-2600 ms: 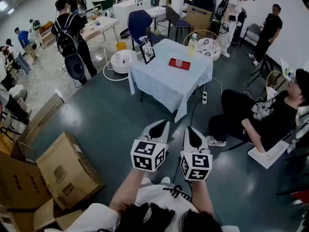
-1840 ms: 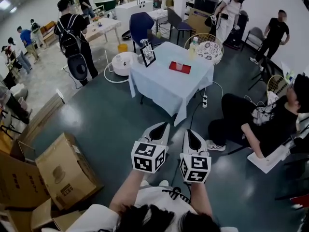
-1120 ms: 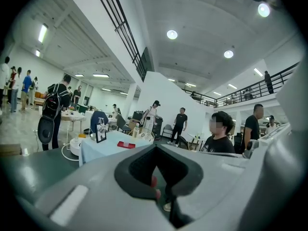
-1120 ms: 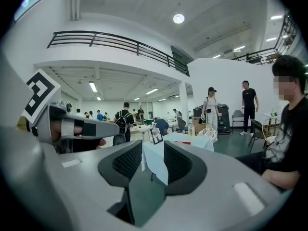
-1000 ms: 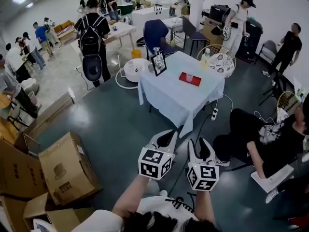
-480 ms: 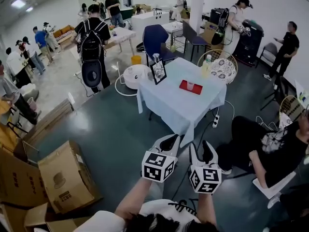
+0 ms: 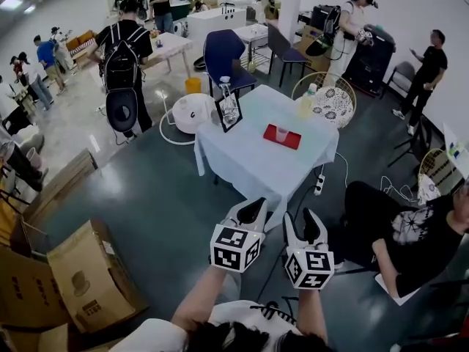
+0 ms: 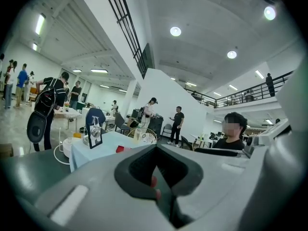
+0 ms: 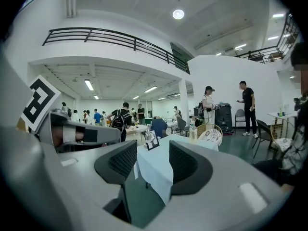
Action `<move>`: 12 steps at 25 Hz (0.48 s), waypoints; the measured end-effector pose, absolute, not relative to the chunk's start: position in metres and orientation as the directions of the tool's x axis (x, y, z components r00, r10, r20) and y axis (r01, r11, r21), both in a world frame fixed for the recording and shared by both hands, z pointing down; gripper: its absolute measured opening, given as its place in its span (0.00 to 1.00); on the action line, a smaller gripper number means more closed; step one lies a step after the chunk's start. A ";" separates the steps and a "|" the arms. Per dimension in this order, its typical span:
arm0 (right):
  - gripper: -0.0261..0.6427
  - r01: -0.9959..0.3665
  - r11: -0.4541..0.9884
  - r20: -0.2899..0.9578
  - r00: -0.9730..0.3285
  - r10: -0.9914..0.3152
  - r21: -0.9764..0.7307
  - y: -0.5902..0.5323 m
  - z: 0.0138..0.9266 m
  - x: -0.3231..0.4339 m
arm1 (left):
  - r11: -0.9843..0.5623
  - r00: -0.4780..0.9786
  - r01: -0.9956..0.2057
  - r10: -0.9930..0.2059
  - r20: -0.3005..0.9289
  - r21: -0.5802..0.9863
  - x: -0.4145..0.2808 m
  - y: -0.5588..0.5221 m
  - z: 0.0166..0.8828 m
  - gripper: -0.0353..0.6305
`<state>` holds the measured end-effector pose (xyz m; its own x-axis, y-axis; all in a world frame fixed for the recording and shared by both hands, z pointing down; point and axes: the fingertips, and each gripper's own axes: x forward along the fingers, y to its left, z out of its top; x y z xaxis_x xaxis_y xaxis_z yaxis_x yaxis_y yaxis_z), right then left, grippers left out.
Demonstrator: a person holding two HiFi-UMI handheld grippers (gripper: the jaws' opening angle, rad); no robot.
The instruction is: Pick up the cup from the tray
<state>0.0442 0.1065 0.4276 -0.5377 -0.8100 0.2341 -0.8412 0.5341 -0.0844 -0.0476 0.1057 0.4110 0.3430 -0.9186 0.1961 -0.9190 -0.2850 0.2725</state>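
Both grippers had been carried closer to the square table draped in a white cloth point(image 7: 245, 163), which sat larger and lower in the head view than a moment earlier, though it was still well apart from them across the dark floor. The small translucent pink cup point(image 7: 282, 133) stood upright on the flat red tray point(image 7: 294, 143) near the table's far side, with a black-framed picture point(image 7: 229, 111) and a pale plastic bottle point(image 7: 305, 103) at the corners beside it. The left gripper point(image 7: 253, 208) was held level and forward with its fingers closed together on nothing, probably just along for the walk. The right gripper point(image 7: 300, 219) aimed at the table; its fingers point(image 9: 185, 165) had just been opening and stood partly apart and empty, seemingly readied early for the cup.
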 end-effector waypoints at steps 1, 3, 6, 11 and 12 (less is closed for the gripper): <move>0.36 -0.843 0.531 0.236 -0.535 -0.811 -0.087 0.098 0.427 0.041 | -0.287 0.346 -0.918 -0.917 0.199 0.272 -0.051 0.098 0.411 0.05; 0.36 -0.844 0.528 0.245 -0.532 -0.810 -0.088 0.084 0.428 0.034 | -0.288 0.348 -0.919 -0.915 0.206 0.270 -0.059 0.082 0.411 0.05; 0.36 -0.841 0.533 0.264 -0.537 -0.801 -0.096 0.062 0.433 0.021 | -0.279 0.340 -0.920 -0.916 0.210 0.276 -0.074 0.059 0.413 0.05; 0.36 -0.851 0.515 0.262 -0.523 -0.811 -0.102 0.027 0.431 0.003 | -0.283 0.346 -0.919 -0.913 0.217 0.275 -0.094 0.024 0.411 0.05; 0.36 -0.854 0.509 0.259 -0.517 -0.816 -0.102 0.019 0.429 0.000 | -0.288 0.352 -0.918 -0.910 0.221 0.274 -0.096 0.017 0.411 0.05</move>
